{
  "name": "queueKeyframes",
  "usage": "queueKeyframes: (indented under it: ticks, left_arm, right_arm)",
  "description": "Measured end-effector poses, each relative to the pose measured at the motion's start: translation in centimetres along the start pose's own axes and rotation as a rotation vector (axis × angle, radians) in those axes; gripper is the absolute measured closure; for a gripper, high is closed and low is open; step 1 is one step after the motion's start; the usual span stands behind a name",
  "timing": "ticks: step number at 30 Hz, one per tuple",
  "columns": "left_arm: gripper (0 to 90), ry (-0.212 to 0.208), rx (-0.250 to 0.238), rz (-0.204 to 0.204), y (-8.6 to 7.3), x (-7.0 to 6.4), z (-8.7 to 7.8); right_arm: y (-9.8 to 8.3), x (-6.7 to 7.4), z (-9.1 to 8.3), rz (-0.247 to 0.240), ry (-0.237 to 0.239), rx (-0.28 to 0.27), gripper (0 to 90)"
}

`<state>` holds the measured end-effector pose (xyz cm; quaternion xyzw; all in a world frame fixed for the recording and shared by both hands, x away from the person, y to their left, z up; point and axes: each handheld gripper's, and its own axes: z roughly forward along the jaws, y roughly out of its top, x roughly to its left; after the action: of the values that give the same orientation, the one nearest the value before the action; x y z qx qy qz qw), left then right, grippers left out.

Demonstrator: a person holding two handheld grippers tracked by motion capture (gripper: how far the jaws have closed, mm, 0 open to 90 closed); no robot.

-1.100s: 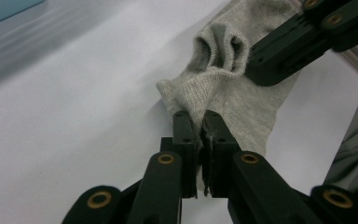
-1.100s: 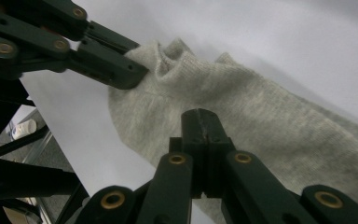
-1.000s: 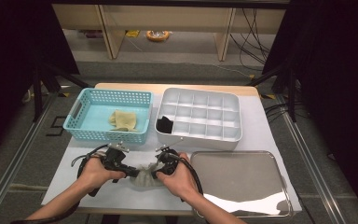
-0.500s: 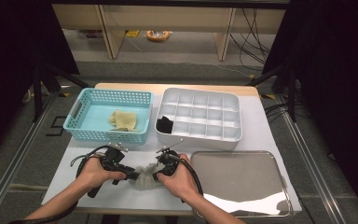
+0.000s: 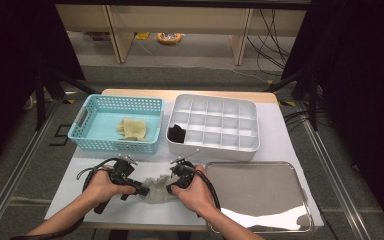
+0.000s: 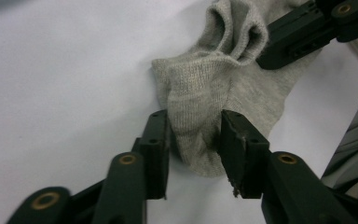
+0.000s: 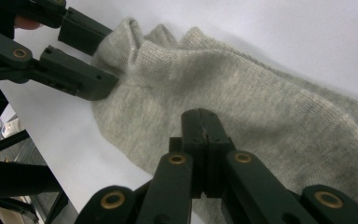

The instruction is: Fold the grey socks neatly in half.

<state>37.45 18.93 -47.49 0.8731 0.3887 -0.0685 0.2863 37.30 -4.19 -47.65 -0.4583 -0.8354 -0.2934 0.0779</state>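
Since earlier: left gripper (image 6: 193, 135) jaws have just been opening, now half-wide around grey sock (image 6: 223, 88) | right gripper (image 7: 200, 123) pinches sock edge | near front edge of table (image 5: 280, 140) | we close left on one fold only.

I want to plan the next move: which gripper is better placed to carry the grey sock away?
Right. The right gripper is shut on the grey sock, while the left gripper has just been opening, jaws apart around a fold.

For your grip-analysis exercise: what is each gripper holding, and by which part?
Right gripper is shut on the grey sock, pinching one edge. Left gripper straddles a raised fold at the other end, its jaws just reopened; a grip cannot be told.
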Motion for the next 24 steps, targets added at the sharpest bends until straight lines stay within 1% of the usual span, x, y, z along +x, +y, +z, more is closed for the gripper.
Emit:
queueKeyframes:
  ticks: [1,2,3,4,5,6,7,8,9,10,11,12,13,14,15,16,17,18,21,22,24]
  left_arm:
    - [70.8,0.002,-0.003,-0.008,0.0,-0.2,0.1]
    - [73.7,-0.009,-0.013,-0.011,0.0,-0.2,0.3]
    - [73.7,-0.006,-0.006,-0.006,0.0,-0.3,0.3]
    - [76.4,-0.010,-0.002,-0.005,0.0,-0.3,0.3]
    - [79.4,-0.010,-0.016,-0.017,0.0,-0.5,0.4]
    - [81.6,-0.020,-0.039,-0.036,0.0,-0.6,0.4]
    - [83.7,-0.016,-0.049,-0.047,0.0,-0.7,0.3]
    - [84.5,-0.027,-0.034,-0.032,0.0,-0.6,0.1]
    - [84.7,-0.030,-0.054,-0.054,-0.1,-0.7,0.1]
    - [84.9,-0.037,-0.052,-0.043,-0.1,-0.7,-0.1]
    - [84.9,-0.036,-0.055,-0.048,-0.1,-0.8,-0.2]
    - [84.9,-0.045,-0.057,-0.047,-0.1,-0.8,-0.2]
    - [84.9,-0.044,-0.047,-0.027,-0.1,-0.7,-0.3]
    - [84.9,-0.044,-0.037,-0.019,-0.1,-0.7,-0.5]
    - [84.9,-0.055,-0.052,-0.042,-0.1,-0.9,-0.5]
    - [84.9,-0.061,-0.056,-0.045,0.0,-0.9,-0.7]
    - [84.9,-0.065,-0.052,-0.018,0.0,-0.7,-0.8]
    - [84.9,-0.070,-0.056,-0.040,0.1,-1.0,-0.9]
    - [85.0,-0.090,-0.061,-0.047,0.3,-1.2,-1.3]
    - [84.9,-0.103,-0.059,-0.041,0.5,-1.2,-1.4]
    - [84.9,-0.115,-0.068,-0.054,0.6,-1.5,-1.6]
  right_arm:
    - [0.0,0.1,-0.1,0.020,-0.002,0.006,90.0]
    - [0.0,0.1,-0.1,0.020,-0.003,0.008,90.0]
    - [0.0,0.1,-0.1,0.020,-0.003,0.008,90.0]
    - [0.0,0.2,-0.1,0.014,-0.002,0.004,90.0]
    - [-0.1,0.3,-0.1,0.022,-0.001,0.006,90.0]
    - [-0.1,0.3,-0.1,0.014,-0.003,0.002,90.0]
    - [0.0,0.4,-0.1,0.012,-0.007,0.001,90.0]
    - [0.0,0.5,-0.2,0.008,0.000,-0.003,90.0]
    - [0.0,0.8,-0.2,0.011,0.002,-0.009,90.0]
    - [0.0,1.0,-0.3,0.003,0.001,-0.014,90.0]
    - [0.1,1.3,-0.4,0.003,0.009,-0.014,90.0]
    - [0.1,1.5,-0.3,-0.009,0.008,-0.018,90.0]
    - [0.1,1.6,-0.1,-0.023,0.015,-0.014,90.0]
    - [0.1,1.9,0.3,-0.010,0.012,0.005,90.0]
    - [0.1,1.9,0.3,-0.010,0.012,0.005,90.0]
    - [0.1,1.8,0.7,-0.009,0.015,0.005,90.0]
    - [0.1,1.8,0.7,-0.009,0.015,0.005,90.0]
    - [0.0,1.7,0.8,-0.006,0.014,0.003,90.0]
    - [0.1,1.7,0.8,0.006,0.013,0.007,90.0]
    - [0.1,1.7,0.8,0.004,0.015,0.005,90.0]
    - [0.2,1.7,0.8,0.009,0.019,0.007,90.0]
